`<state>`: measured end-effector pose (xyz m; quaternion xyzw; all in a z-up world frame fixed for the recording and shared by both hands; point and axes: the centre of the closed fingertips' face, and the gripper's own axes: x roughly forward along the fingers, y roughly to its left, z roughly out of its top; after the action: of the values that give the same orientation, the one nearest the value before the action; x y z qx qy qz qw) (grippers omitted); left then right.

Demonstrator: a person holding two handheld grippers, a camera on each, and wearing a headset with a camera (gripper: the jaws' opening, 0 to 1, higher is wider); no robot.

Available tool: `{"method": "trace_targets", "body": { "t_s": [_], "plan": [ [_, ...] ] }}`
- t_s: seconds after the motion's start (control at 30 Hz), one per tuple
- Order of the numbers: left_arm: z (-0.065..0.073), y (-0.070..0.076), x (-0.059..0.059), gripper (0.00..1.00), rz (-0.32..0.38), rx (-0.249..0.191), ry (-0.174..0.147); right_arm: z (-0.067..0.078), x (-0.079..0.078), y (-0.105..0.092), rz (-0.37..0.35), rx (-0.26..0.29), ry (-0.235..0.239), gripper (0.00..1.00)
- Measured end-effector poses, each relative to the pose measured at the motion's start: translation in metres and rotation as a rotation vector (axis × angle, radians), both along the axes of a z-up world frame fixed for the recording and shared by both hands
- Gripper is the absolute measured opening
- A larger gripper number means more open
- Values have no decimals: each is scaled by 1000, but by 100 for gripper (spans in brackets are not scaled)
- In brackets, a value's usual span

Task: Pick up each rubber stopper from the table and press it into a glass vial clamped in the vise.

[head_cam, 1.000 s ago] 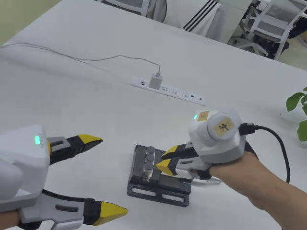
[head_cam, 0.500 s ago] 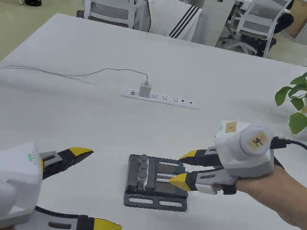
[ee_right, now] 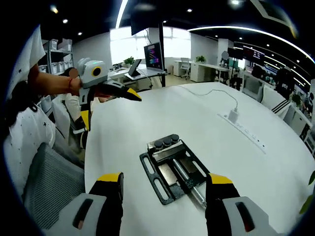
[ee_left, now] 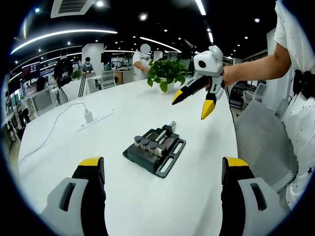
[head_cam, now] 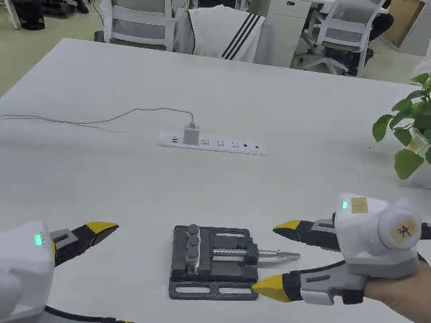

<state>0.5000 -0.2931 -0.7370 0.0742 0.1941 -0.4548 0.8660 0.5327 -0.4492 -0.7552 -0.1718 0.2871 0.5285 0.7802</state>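
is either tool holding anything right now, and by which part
Nothing is held. The left tool and the right tool are both open with empty jaws, on either side of the vise and clear of it.

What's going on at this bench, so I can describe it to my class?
A person holds a two-jaw gripper in each hand over a white table. The left gripper and the right gripper are both open and empty, one on either side of a small vise, touching nothing. The vise clamps a row of three glass vials, and each looks topped with a dark rubber stopper. A power strip lies further back.
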Motion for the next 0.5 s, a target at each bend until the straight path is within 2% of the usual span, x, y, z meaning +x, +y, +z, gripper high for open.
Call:
{"method": "trace_targets", "body": {
  "t_s": [0.3, 0.5],
  "plan": [
    [-7, -4, 2, 99, -12, 12, 14, -14, -9, -6, 19, 13, -46, 86],
    [-13, -1, 4, 99, -6, 21, 20, -17, -9, -14, 0, 17, -51, 89]
  ]
}}
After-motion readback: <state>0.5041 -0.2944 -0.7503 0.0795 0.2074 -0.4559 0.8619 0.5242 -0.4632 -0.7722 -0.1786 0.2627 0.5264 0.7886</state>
